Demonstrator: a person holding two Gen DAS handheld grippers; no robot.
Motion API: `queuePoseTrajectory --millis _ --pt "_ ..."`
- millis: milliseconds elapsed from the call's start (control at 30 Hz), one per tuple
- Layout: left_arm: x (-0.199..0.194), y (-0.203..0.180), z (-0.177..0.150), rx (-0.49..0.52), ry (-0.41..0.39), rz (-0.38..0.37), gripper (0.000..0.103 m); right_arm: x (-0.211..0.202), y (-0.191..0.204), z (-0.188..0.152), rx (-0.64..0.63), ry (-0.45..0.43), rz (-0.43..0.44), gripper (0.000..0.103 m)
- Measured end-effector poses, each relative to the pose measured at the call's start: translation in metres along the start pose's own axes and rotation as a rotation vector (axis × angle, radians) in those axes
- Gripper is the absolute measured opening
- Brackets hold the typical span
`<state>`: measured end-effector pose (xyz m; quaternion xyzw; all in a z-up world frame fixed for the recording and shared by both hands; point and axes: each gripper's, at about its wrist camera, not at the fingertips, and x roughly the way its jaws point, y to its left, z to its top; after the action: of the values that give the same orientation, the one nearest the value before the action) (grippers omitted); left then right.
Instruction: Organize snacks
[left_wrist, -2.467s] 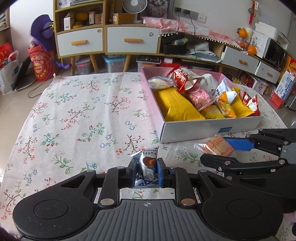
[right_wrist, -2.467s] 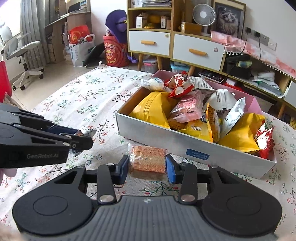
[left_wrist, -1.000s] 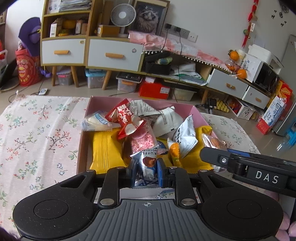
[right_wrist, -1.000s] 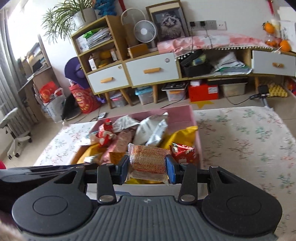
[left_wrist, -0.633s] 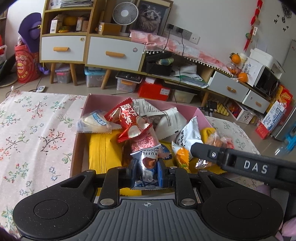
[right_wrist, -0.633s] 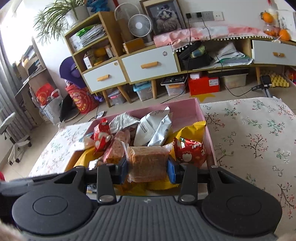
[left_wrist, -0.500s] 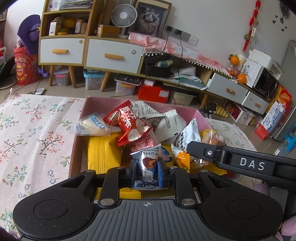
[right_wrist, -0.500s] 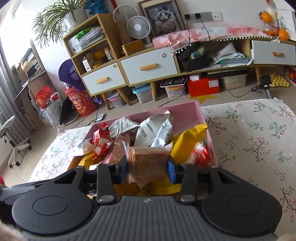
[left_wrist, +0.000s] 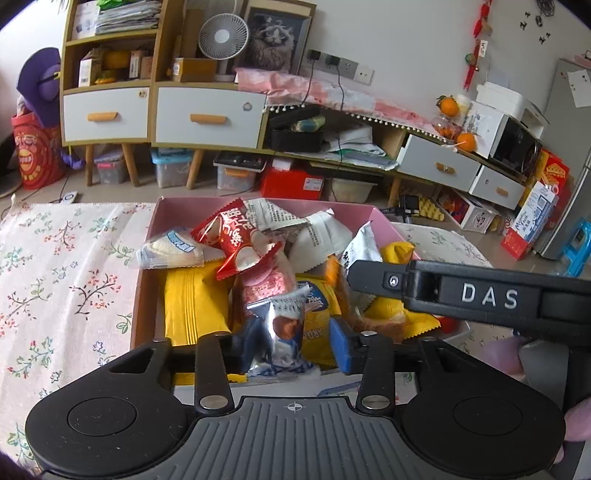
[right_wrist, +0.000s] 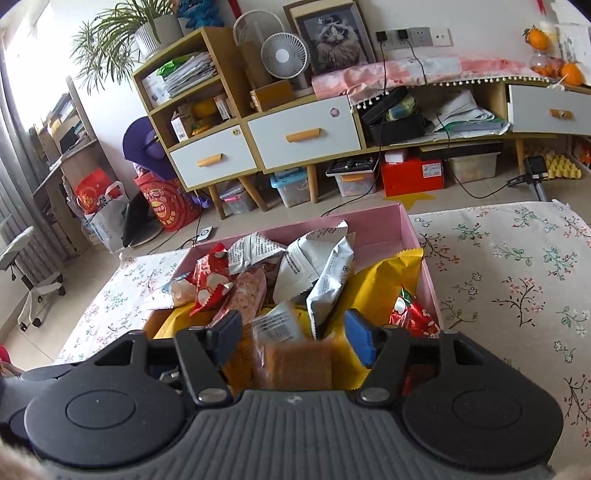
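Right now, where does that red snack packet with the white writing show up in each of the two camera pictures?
Left wrist view: the red snack packet lies upper middle, at the box's far left end.
Right wrist view: the same packet sits left of centre.
Shared landmark: the pink box holding the snacks.

Both tools, earlier clamped, are opening over the box (left_wrist: 258, 205), freeing the chocolate packet (left_wrist: 282, 328) and biscuit pack (right_wrist: 295, 360).
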<state>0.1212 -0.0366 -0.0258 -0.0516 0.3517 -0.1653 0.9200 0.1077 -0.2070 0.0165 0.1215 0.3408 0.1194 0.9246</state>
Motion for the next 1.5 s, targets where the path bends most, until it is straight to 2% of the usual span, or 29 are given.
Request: queuePoseTrajectory --millis 167,267,333,433,500,533,800,967,1100,1267,1500 --pt "-0.005 -0.005 0.0 0.016 -0.001 -0.011 0.056 -0.003 -0.004 0.001 0.015 -0.007 -0.012 0.067" --pt "-0.012 -0.01 -0.001 0.039 0.0 -0.007 0.072 -0.008 -0.006 0.002 0.019 -0.008 -0.015 0.068" --pt "-0.019 -0.012 -0.005 0.048 0.0 0.003 0.083 -0.014 -0.009 0.002 0.026 -0.007 -0.008 0.071" --pt "-0.028 -0.013 -0.01 0.054 0.018 0.01 0.089 -0.025 -0.011 0.0 0.029 0.001 0.004 0.076" --pt "-0.035 -0.014 -0.013 0.062 0.031 0.024 0.091 -0.033 -0.013 -0.001 0.031 0.006 -0.013 0.086" --pt "-0.04 -0.014 -0.014 0.064 0.038 0.036 0.093 -0.038 -0.014 -0.001 0.027 0.01 -0.026 0.087" --pt "-0.071 -0.005 -0.015 -0.058 0.106 0.109 0.097 -0.061 -0.022 -0.008 0.032 0.054 -0.132 0.094" --pt "-0.089 -0.01 -0.023 -0.045 0.139 0.173 0.097 -0.08 -0.012 -0.017 -0.011 0.077 -0.157 0.101" --pt "-0.102 -0.015 -0.031 -0.056 0.166 0.184 0.097 -0.088 0.001 -0.024 -0.062 0.124 -0.195 0.103" --pt "-0.112 -0.023 -0.04 -0.037 0.197 0.227 0.099 -0.096 0.016 -0.038 -0.107 0.171 -0.216 0.102" --pt "-0.118 -0.024 -0.042 -0.03 0.196 0.274 0.099 -0.094 0.027 -0.043 -0.145 0.195 -0.247 0.103"
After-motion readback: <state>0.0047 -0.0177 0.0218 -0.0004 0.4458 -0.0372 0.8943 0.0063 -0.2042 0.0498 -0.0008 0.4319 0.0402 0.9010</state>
